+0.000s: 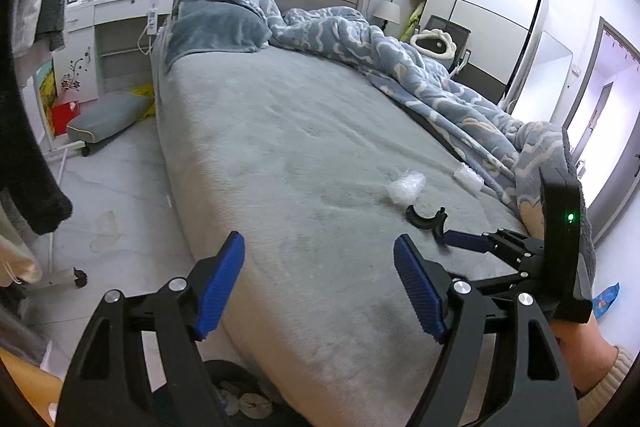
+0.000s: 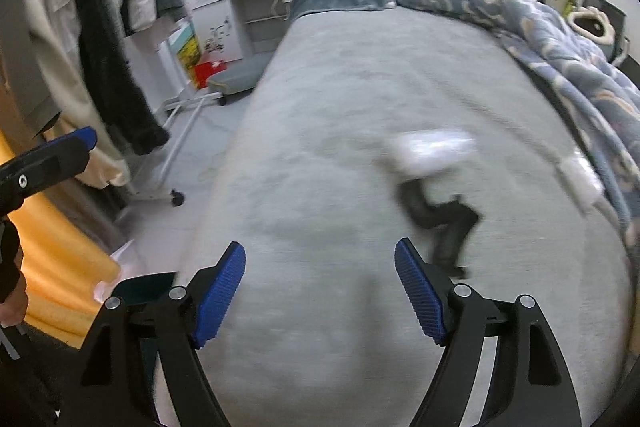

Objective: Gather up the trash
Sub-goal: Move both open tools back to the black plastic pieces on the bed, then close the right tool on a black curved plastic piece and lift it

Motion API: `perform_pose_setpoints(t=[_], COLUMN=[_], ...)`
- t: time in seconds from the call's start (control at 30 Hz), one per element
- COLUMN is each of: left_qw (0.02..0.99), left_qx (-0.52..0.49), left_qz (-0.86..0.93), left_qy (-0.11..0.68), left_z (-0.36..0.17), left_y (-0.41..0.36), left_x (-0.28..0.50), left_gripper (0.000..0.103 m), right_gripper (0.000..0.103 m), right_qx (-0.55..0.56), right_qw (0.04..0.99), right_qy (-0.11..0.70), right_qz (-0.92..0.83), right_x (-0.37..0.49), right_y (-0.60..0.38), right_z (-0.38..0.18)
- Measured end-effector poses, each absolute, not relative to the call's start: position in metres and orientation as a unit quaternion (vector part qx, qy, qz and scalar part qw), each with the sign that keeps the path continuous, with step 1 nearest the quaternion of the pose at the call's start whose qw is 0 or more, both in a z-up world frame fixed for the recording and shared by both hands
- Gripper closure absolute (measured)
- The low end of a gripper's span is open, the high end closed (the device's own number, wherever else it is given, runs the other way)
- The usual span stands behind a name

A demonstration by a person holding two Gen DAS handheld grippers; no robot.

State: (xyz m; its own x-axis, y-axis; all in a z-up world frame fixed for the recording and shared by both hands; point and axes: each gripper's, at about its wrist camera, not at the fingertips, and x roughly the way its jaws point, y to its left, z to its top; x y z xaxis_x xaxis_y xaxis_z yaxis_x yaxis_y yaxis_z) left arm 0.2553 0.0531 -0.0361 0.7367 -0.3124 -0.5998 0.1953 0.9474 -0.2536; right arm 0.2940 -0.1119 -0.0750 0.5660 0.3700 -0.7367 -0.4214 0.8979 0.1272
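Note:
On the grey bed (image 1: pixel 280 155) lie a crumpled clear plastic wad (image 1: pixel 406 185), a second white plastic piece (image 1: pixel 469 178) by the quilt, and a curved black plastic part (image 1: pixel 425 217). My left gripper (image 1: pixel 320 283) is open and empty over the bed's near left edge. My right gripper (image 2: pixel 320 287) is open and empty; it also shows in the left wrist view (image 1: pixel 460 241), close to the black part. In the blurred right wrist view the plastic wad (image 2: pixel 430 149), black part (image 2: pixel 440 215) and white piece (image 2: pixel 580 173) lie ahead to the right.
A blue patterned quilt (image 1: pixel 420 67) is bunched along the bed's right side, a grey pillow (image 1: pixel 216 27) at the head. A white dresser (image 1: pixel 116 27), a low stool (image 1: pixel 106 121) and hanging clothes (image 2: pixel 112 27) stand left. A dark bin (image 1: pixel 236 391) with white scraps sits below the bed's corner.

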Motion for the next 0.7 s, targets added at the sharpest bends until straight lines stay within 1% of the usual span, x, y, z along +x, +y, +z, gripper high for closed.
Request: perform_pose_setpoints(t=[0.3, 0.53, 0.7], left_qw=[0.920, 0.913, 0.910], left_qx=[-0.098, -0.091, -0.087], left_qz=[-0.155, -0.173, -0.185], left_qy=[0.347, 0.358, 0.361], left_z=[-0.041, -0.049, -0.052], left_y=[0.018, -0.003, -0.015], left_x=[0.282, 0.297, 0.308], left_gripper=[0.024, 0.024, 0.024], right_gripper=[0.025, 0.025, 0.032], right_qx=[-0.028, -0.010, -0.010], right_qw=[0.885, 0.873, 0.868], right_qy=[0.424, 0.446, 0.450], right_qz=[0.190, 0.198, 0.210], right_x=[0.316, 0.329, 0.336], right_y=[-0.151, -0.166, -0.169], right_z=[-0.089, -0.101, -0.104])
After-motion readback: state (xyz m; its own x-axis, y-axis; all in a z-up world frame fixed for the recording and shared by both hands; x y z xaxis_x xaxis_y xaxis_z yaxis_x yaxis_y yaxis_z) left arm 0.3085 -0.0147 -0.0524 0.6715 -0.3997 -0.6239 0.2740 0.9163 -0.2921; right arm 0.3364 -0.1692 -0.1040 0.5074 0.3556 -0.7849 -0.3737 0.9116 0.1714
